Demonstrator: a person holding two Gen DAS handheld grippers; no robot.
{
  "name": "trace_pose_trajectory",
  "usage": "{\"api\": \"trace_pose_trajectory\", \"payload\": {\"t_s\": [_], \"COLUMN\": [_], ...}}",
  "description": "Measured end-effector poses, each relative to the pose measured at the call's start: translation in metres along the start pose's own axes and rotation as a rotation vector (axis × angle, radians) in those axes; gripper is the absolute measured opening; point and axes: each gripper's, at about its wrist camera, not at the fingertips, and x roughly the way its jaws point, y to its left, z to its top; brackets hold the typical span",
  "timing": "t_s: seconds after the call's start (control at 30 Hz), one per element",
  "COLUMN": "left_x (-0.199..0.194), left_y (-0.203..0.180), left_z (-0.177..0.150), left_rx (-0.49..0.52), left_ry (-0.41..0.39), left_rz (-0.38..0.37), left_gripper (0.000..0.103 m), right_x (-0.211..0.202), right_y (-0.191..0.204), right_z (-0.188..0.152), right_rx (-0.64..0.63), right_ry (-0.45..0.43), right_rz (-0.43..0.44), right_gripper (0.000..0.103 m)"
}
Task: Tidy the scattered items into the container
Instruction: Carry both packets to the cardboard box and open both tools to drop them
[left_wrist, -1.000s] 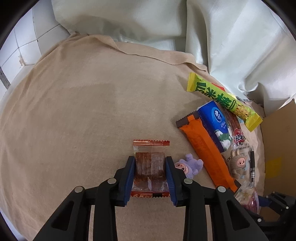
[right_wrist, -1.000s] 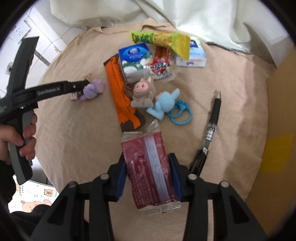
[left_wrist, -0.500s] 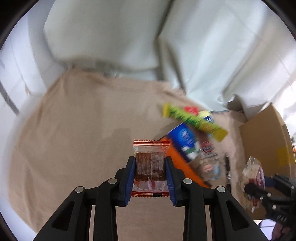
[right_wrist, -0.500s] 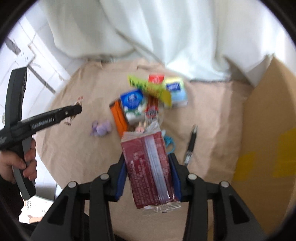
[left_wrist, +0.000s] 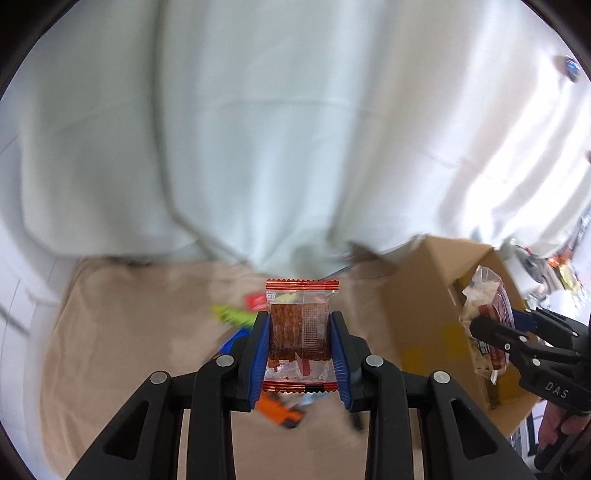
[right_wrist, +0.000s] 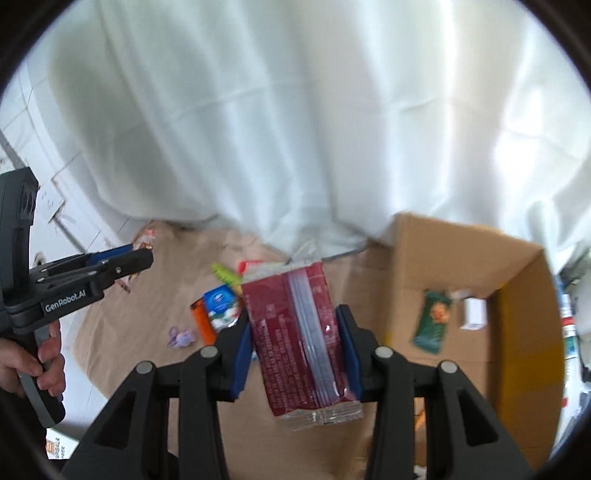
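The left gripper (left_wrist: 301, 354) is clamping a clear plastic snack packet with red serrated ends and a brown slab inside (left_wrist: 300, 332), its blue-padded fingers (left_wrist: 260, 350) pressing both long edges. It is being held level above the tan cloth-covered worktop (left_wrist: 129, 332), pointing toward the white draped sheet (left_wrist: 258, 129). In the right wrist view, a person's hand (right_wrist: 35, 363) is gripping the black handle of this tool at the left edge, fingers curled round the trigger.

The right gripper (right_wrist: 295, 345) is clenching a dark red foil pouch with a clear strip down its middle (right_wrist: 301, 339), which is sitting slightly tilted between the fingers, its transparent lower seal projecting toward the camera. This gripper is being held above the worktop, just beside the open brown cardboard box (right_wrist: 517, 332).

Inside the box are lying a dark green packet (right_wrist: 432, 321) and a small white carton (right_wrist: 474, 314), apart from each other.

On the worktop are remaining a blue and white tissue pack (right_wrist: 221, 306), an orange wrapper (right_wrist: 202, 321) touching it, a yellow-green snack bar (right_wrist: 225, 275) and a small purple plush toy (right_wrist: 181, 336). These are blurred.
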Motion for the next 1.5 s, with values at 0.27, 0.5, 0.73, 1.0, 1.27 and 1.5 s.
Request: {"api": "trace_pose_trajectory", "payload": {"t_s": [0.27, 0.5, 0.73, 1.0, 1.27, 1.5], "left_x": [0.007, 0.021, 0.048, 0.082, 0.098, 0.109], "left_y": [-0.067, -0.135, -0.207, -0.256, -0.266, -0.258], "left_z": [0.018, 0.027, 0.020, 0.000, -0.014, -0.009], "left_rx": [0.102, 0.215, 0.330, 0.395, 0.432, 0.508], "left_ry": [0.020, 0.044, 0.101, 0.174, 0.200, 0.257], "left_rz": [-0.128, -0.191, -0.255, -0.289, -0.268, -0.342], "left_gripper": [0.032, 0.032, 0.032, 0.032, 0.032, 0.035], "right_x": [-0.049, -0.068, -0.078, -0.076, -0.065, -0.060], "right_y": [-0.047, -0.092, -0.138, -0.174, -0.182, -0.175], "right_z": [-0.003, -0.013, -0.033, -0.058, -0.065, -0.061], "right_rx": [0.056, 0.132, 0.207, 0.259, 0.259, 0.219], "right_ry": [-0.061, -0.066, -0.048, 0.006, 0.024, 0.036], "right_rz": [-0.088, -0.157, -0.215, -0.230, -0.213, -0.241], "right_gripper": [0.047, 0.047, 0.047, 0.047, 0.047, 0.073]}}
